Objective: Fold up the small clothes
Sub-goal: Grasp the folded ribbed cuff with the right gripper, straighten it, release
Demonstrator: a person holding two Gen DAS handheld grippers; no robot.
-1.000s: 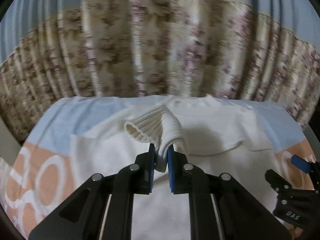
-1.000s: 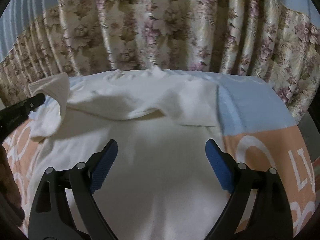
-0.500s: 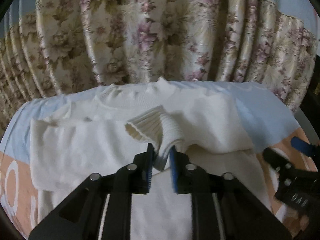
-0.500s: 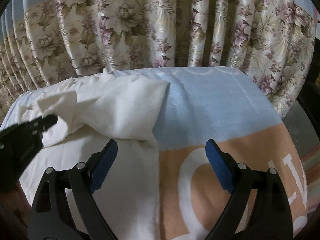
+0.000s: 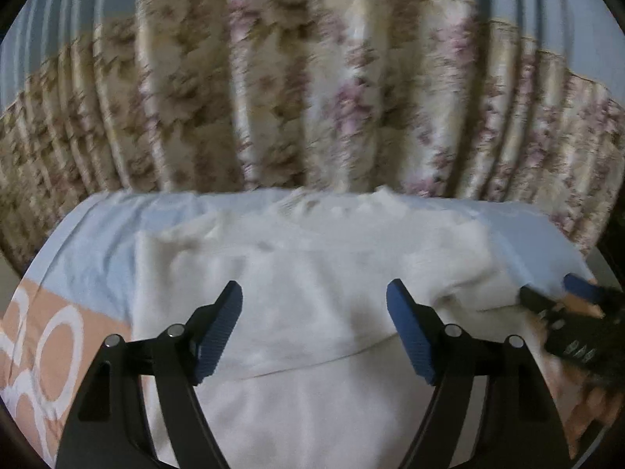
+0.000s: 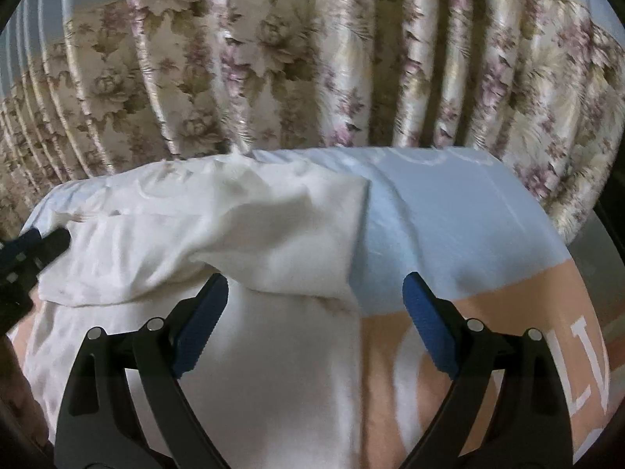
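A cream knit sweater [image 5: 312, 293] lies flat on the bed, with its sleeves folded across the chest. My left gripper [image 5: 314, 328] is open and empty, just above the sweater's middle. My right gripper [image 6: 314, 324] is open and empty over the sweater's right edge [image 6: 273, 258], where the folded sleeve ends. In the left wrist view the right gripper [image 5: 578, 320] shows at the right edge. In the right wrist view the left gripper [image 6: 35, 250] shows at the left edge.
The sweater lies on a light blue and peach bedsheet [image 6: 449, 226] with white letters. A floral curtain [image 5: 312, 97] hangs close behind the bed. The bed's right edge [image 6: 578, 258] drops off to a dark gap.
My left gripper has let go of the ribbed sleeve cuff and opened wide; the sleeve now lies flat across the chest. My right gripper has stayed open over the sweater's right edge.
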